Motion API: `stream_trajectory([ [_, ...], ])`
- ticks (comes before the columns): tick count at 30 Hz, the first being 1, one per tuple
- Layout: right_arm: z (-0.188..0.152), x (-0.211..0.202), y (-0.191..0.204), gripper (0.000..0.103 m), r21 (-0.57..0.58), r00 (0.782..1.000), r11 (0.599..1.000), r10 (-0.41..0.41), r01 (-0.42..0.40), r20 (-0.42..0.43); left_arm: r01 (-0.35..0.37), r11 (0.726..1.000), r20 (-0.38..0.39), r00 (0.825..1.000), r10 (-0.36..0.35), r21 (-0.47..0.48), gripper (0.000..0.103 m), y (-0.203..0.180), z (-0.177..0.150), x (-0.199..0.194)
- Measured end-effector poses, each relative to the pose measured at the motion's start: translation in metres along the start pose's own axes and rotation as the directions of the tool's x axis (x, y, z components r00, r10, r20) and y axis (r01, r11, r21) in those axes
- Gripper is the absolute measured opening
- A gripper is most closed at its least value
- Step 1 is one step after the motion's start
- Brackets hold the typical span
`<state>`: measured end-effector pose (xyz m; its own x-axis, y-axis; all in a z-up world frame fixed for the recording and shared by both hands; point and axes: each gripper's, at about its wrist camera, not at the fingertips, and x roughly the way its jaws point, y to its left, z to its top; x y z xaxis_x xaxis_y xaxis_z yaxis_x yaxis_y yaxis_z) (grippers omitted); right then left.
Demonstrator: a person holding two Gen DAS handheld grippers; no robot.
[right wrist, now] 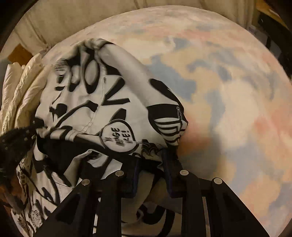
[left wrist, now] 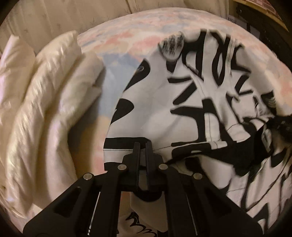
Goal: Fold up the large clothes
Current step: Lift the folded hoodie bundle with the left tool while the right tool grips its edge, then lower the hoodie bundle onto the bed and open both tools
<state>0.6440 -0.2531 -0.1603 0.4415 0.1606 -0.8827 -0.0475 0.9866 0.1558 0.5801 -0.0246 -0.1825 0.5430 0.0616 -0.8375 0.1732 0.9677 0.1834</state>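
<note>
A large white garment with bold black print lies bunched on a bed with a pastel cloud-pattern sheet. My left gripper is shut on the garment's near hem, which is lifted off the sheet. In the right wrist view the same garment fills the left half. My right gripper has cloth draped between and over its fingers, which stand somewhat apart; the fingertips are hidden under the fabric. The right gripper shows as a dark shape at the garment's far edge in the left wrist view.
A cream quilted puffy jacket or duvet lies folded at the left of the bed, also in the right wrist view. Cream curtains hang behind. Dark furniture stands at back right. Bare sheet lies right of the garment.
</note>
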Motion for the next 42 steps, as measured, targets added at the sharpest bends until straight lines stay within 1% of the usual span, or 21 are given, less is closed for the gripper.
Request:
stream_trajectory([
  [4,-0.003,-0.008,0.001,0.024,-0.016,1.000,1.000,-0.014,0.014,0.019,-0.052,0.998,0.044,0.998,0.051,0.029,0.004,-0.007,-0.009,-0.001],
  [5,-0.002,-0.015,0.001,0.024,-0.023,1.000,1.000,-0.007,0.007,0.029,-0.058,0.998,0.049,0.997,0.057,0.025,0.004,-0.008,-0.011,0.000],
  [6,-0.001,-0.026,0.001,0.027,-0.027,0.999,1.000,0.013,-0.012,0.047,-0.062,0.998,0.056,0.997,0.061,0.020,0.004,-0.008,-0.013,0.000],
  [8,0.005,-0.047,-0.001,0.044,-0.031,0.994,0.999,0.041,-0.038,0.102,-0.073,0.997,0.074,0.995,0.072,0.012,0.004,-0.009,-0.018,0.001],
  [9,0.009,-0.057,-0.001,0.064,-0.030,0.990,0.999,0.039,-0.035,0.132,-0.081,0.997,0.085,0.993,0.079,0.012,0.004,-0.010,-0.020,0.001],
  [10,0.014,-0.063,0.000,0.078,-0.032,0.987,0.999,0.031,-0.027,0.158,-0.093,0.996,0.099,0.991,0.091,0.014,0.004,-0.011,-0.023,0.002],
  [12,0.028,-0.070,0.004,0.080,-0.033,0.981,0.999,0.000,0.006,0.193,-0.110,0.994,0.116,0.987,0.107,0.016,0.004,-0.015,-0.027,-0.001],
  [15,0.060,-0.056,0.009,0.080,-0.011,0.986,1.000,-0.004,0.005,0.166,-0.110,0.994,0.129,0.986,0.108,0.012,0.004,-0.017,-0.034,-0.001],
  [18,0.085,-0.031,0.009,0.080,0.010,0.992,0.999,-0.042,0.041,0.121,-0.074,0.997,0.127,0.989,0.074,-0.008,0.004,-0.012,-0.030,0.000],
  [20,0.094,-0.011,0.007,0.074,0.052,0.996,0.998,-0.029,0.025,0.086,-0.047,0.999,0.124,0.991,0.049,-0.023,0.004,-0.008,-0.027,0.001],
  [22,0.095,0.006,0.004,0.048,0.087,0.998,0.996,0.030,-0.035,0.056,-0.025,0.999,0.121,0.992,0.029,-0.032,0.004,-0.005,-0.026,0.002],
  [23,0.096,0.011,0.005,0.041,0.091,0.998,0.995,0.044,-0.049,0.049,-0.011,0.999,0.118,0.993,0.015,-0.035,0.004,-0.001,-0.024,0.005],
  [25,0.094,0.014,0.012,0.015,0.066,0.998,0.997,0.037,-0.040,0.048,0.007,0.999,0.111,0.994,-0.003,-0.037,0.004,0.001,-0.023,0.005],
  [27,0.088,0.005,0.023,0.008,-0.002,0.996,0.999,0.042,-0.042,0.084,0.029,0.999,0.101,0.995,-0.025,-0.041,0.004,0.004,-0.023,0.003],
  [30,0.067,-0.034,0.041,0.004,-0.109,0.976,0.990,0.113,-0.094,0.186,0.066,0.996,0.087,0.994,-0.061,-0.056,0.004,0.008,-0.026,-0.007],
  [34,0.022,-0.096,0.070,0.003,-0.300,0.932,0.952,0.161,-0.060,0.325,0.133,0.986,0.055,0.990,-0.128,-0.098,0.004,0.018,-0.038,-0.021],
  [36,-0.013,-0.132,0.086,0.003,-0.401,0.896,0.914,0.222,-0.054,0.385,0.161,0.980,0.058,0.986,-0.155,-0.116,0.004,0.024,-0.046,-0.031],
  [37,-0.028,-0.145,0.090,0.003,-0.430,0.884,0.901,0.239,-0.048,0.402,0.184,0.974,0.059,0.982,-0.177,-0.131,0.004,0.029,-0.052,-0.039],
  [39,-0.068,-0.176,0.102,0.003,-0.520,0.852,0.854,0.284,-0.017,0.439,0.230,0.959,0.058,0.973,-0.224,-0.164,0.004,0.040,-0.067,-0.056],
  [41,-0.116,-0.201,0.111,0.003,-0.597,0.830,0.801,0.309,0.036,0.465,0.267,0.945,0.057,0.964,-0.261,-0.186,0.004,0.050,-0.088,-0.072],
  [42,-0.139,-0.209,0.114,0.003,-0.626,0.823,0.778,0.314,0.062,0.472,0.278,0.942,0.058,0.961,-0.272,-0.191,0.004,0.054,-0.099,-0.080],
])
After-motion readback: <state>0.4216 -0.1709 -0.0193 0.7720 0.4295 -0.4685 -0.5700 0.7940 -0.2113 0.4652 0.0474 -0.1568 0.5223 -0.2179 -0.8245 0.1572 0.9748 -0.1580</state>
